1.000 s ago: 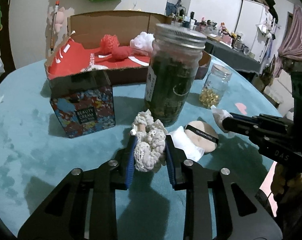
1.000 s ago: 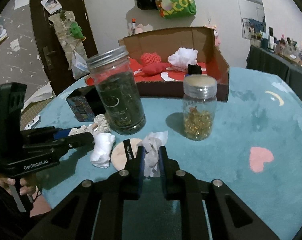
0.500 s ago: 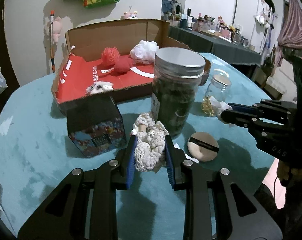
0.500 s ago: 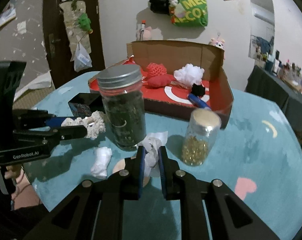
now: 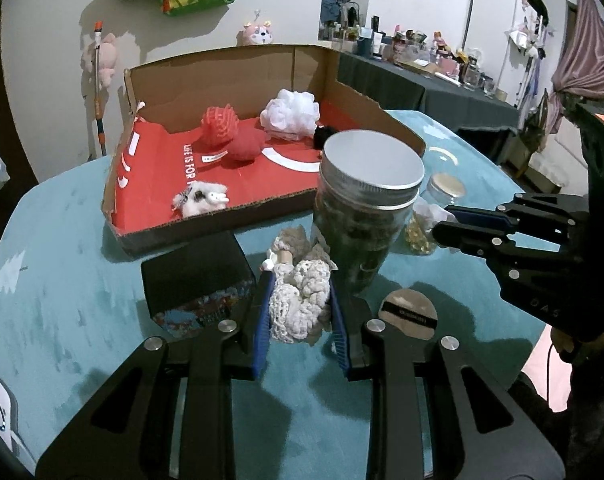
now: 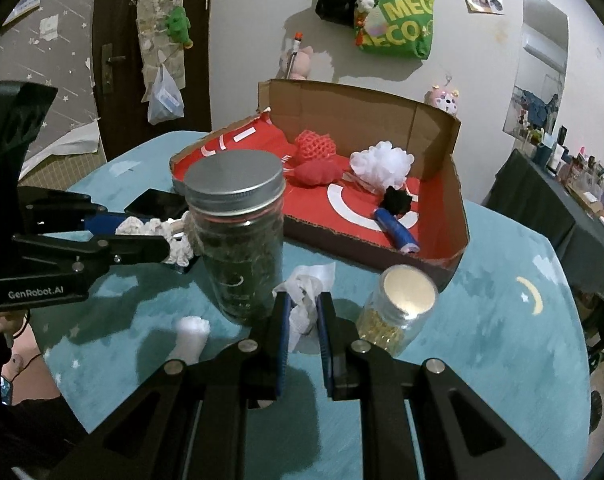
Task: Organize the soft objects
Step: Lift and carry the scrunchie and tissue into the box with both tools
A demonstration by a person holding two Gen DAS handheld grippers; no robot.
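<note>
a round table covered in teal cloth (image 5: 82, 288) is seen from two gripper-mounted cameras. in the left wrist view, the left gripper (image 5: 300, 312) is closed on a cream crocheted scrunchie (image 5: 302, 300), which is pinched between its blue pads and held clear of the cloth. just beyond it, at one o'clock, a tall glass jar with a silver lid (image 5: 367, 208) is filled with dark green material. at ten o'clock from the scrunchie a small black patterned box (image 5: 198, 276) is set on the cloth, and at four o'clock a round beige powder puff (image 5: 407, 314) is laid flat. at twelve o'clock an open cardboard box with a red lining (image 5: 222, 80) is placed; inside it a red mesh ball (image 5: 220, 126), a white bath pouf (image 5: 290, 110) and a small white plush (image 5: 202, 198) are seen. in the right wrist view, the right gripper (image 6: 303, 320) is shut tight on a crumpled white tissue (image 6: 305, 292), which is lifted between the tall jar and a small jar of golden capsules (image 6: 397, 308) at three o'clock. at nine o'clock from the tissue a white rolled soft item (image 6: 190, 334) is left on the cloth. a blue-handled object (image 6: 395, 230) and a black pompom (image 6: 397, 200) are lying in the box's near right corner.
</note>
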